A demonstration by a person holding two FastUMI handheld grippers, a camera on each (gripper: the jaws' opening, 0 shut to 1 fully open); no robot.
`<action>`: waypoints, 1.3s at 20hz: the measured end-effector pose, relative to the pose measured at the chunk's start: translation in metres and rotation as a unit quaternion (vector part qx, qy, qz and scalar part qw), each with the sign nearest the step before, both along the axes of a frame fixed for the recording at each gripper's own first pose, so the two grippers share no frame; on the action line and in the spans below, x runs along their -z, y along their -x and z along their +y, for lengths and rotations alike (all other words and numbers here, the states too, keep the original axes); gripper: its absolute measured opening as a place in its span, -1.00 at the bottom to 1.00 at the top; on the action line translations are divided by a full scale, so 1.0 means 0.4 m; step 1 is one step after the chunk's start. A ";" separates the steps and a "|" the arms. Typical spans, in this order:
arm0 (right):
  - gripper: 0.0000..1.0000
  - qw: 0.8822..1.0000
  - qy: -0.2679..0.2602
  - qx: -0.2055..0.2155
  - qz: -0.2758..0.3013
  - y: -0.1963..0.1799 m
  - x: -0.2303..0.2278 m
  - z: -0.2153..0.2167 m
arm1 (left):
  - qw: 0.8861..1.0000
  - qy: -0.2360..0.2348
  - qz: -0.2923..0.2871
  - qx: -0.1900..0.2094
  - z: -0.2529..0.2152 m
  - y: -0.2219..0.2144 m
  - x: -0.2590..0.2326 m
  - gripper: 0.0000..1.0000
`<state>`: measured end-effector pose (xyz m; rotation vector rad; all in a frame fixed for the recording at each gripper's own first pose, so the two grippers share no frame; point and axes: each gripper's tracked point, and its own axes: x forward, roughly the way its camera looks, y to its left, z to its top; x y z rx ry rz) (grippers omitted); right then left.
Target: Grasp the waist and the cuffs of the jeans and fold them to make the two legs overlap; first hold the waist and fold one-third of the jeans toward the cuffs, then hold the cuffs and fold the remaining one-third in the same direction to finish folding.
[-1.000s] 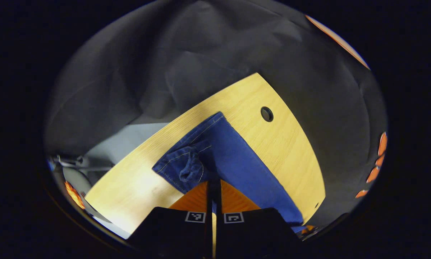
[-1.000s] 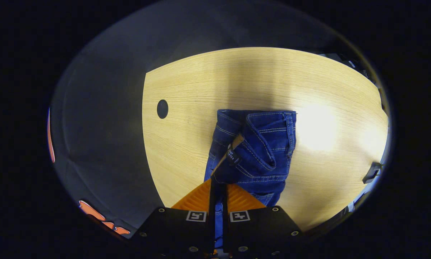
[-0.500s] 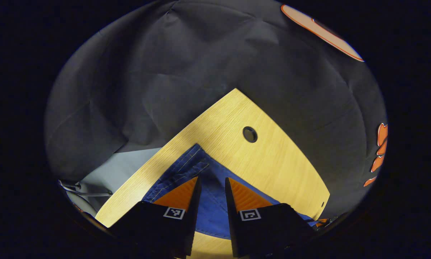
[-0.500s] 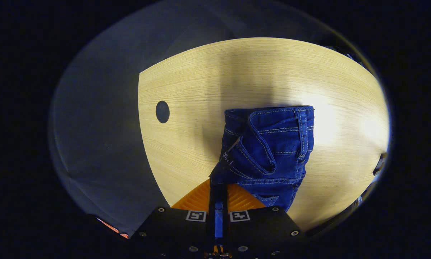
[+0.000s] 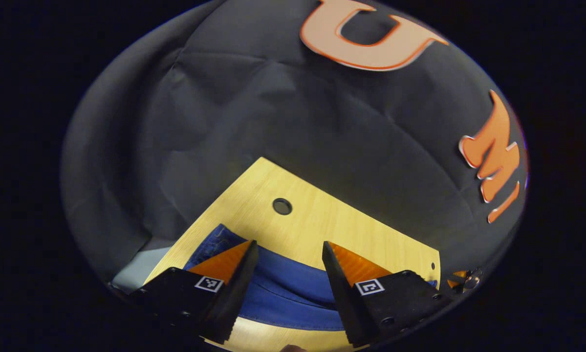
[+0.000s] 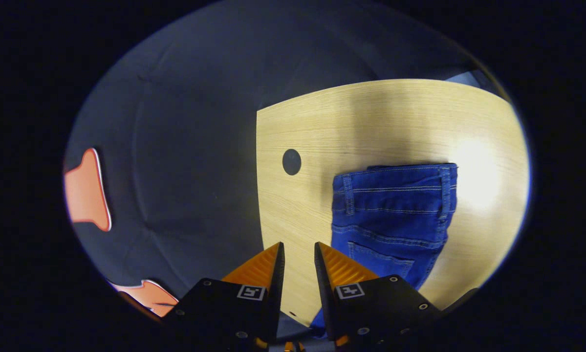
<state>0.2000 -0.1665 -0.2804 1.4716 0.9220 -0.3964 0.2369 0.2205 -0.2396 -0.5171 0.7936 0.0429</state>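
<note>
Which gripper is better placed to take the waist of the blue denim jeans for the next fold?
Probably the right gripper: the blue denim jeans show their waistband ahead of its open jaws. The left gripper, also open, faces plain denim.

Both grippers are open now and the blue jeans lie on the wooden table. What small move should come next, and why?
Probably lower the open right gripper toward the waistband of the blue denim jeans: they lie flat on the light wooden table, and the open left gripper holds nothing either.
</note>
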 end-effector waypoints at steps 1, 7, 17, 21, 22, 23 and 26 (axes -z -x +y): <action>-0.19 1.000 0.011 -0.007 -0.001 0.020 0.004 0.001 | 1.000 -0.018 -0.005 0.007 -0.013 0.017 -0.011 0.66; 0.80 0.992 0.101 -0.069 0.014 0.167 0.067 -0.016 | 0.989 -0.088 -0.118 0.006 -0.072 0.055 -0.193 0.95; 0.96 0.975 0.190 -0.112 0.040 0.256 0.147 -0.080 | 0.948 -0.175 -0.263 0.037 -0.268 0.158 -0.533 0.94; 0.96 0.969 0.207 -0.120 0.057 0.271 0.184 -0.119 | 0.943 -0.171 -0.282 0.046 -0.352 0.202 -0.586 0.94; 0.96 0.969 0.207 -0.119 0.056 0.262 0.190 -0.132 | 0.942 -0.172 -0.283 0.046 -0.360 0.216 -0.596 0.94; 0.96 0.970 0.206 -0.116 0.053 0.257 0.193 -0.140 | 0.942 -0.172 -0.283 0.047 -0.373 0.234 -0.605 0.94; 0.96 0.970 0.205 -0.116 0.057 0.245 0.224 -0.164 | 0.942 -0.178 -0.280 0.047 -0.396 0.263 -0.620 0.94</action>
